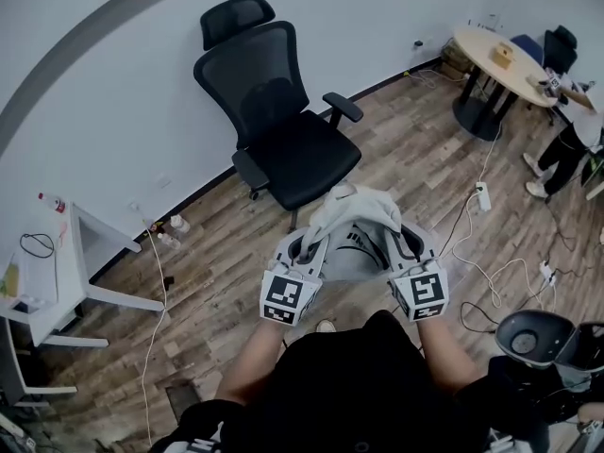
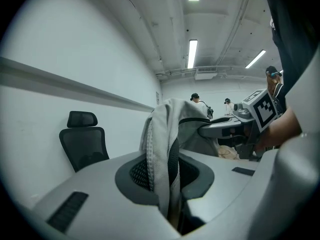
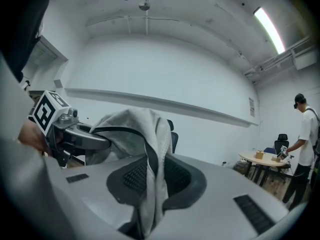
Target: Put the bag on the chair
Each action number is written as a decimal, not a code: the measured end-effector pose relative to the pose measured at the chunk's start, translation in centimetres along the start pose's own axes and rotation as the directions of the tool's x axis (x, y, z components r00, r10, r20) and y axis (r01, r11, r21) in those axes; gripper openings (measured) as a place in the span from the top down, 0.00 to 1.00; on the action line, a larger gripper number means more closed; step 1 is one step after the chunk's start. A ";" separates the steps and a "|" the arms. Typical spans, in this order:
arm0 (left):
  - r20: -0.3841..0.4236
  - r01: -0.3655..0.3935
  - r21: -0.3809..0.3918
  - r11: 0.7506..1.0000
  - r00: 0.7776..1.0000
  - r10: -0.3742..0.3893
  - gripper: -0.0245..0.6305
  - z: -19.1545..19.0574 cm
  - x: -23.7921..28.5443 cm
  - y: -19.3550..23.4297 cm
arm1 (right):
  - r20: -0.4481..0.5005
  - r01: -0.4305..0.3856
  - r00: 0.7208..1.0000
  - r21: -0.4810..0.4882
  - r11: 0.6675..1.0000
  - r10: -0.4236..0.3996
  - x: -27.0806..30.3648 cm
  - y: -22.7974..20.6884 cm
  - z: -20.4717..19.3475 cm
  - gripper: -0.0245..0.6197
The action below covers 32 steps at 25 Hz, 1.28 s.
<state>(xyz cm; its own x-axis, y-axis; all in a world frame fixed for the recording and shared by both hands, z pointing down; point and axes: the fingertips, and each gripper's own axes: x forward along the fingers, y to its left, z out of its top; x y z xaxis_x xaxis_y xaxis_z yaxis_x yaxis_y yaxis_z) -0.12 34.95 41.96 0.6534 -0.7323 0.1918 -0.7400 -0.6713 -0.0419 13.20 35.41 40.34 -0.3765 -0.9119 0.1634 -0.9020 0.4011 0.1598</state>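
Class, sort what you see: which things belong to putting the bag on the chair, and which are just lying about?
Job: bag, chair, left gripper, right gripper (both clamped on the bag).
Lying about: round table, power strip, white desk.

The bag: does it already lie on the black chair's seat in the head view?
No, the left gripper and the right gripper hold the bag up, short of the chair.

Blk top (image 1: 359,385), grey hand-held grippers (image 1: 310,242) (image 1: 409,241), b/w marker cubes (image 1: 288,298) (image 1: 422,293)
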 end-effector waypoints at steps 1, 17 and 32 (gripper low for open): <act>0.000 0.002 0.004 1.000 1.000 -0.002 0.86 0.0 -0.1 0.3 | 0.001 0.002 1.000 0.002 1.000 -0.002 0.1 0.2 0.1 0.86; -0.019 -0.029 -0.027 0.999 0.999 0.029 0.86 -0.5 2.5 5.2 | -0.015 -0.089 0.996 0.017 0.996 0.089 6.5 0.0 0.1 0.85; -0.092 -0.128 -0.038 0.991 0.988 0.124 0.86 -0.4 12.9 10.3 | 0.001 -0.201 0.979 0.063 0.978 0.202 16.9 -7.3 -1.4 0.85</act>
<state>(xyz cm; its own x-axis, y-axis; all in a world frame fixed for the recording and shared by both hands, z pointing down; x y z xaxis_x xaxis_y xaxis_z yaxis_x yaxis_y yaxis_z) 0.67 18.62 44.38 0.5394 -0.7961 0.2744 -0.8228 -0.5675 -0.0289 13.73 17.15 43.31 -0.5508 -0.8124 0.1912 -0.8192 0.5701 0.0624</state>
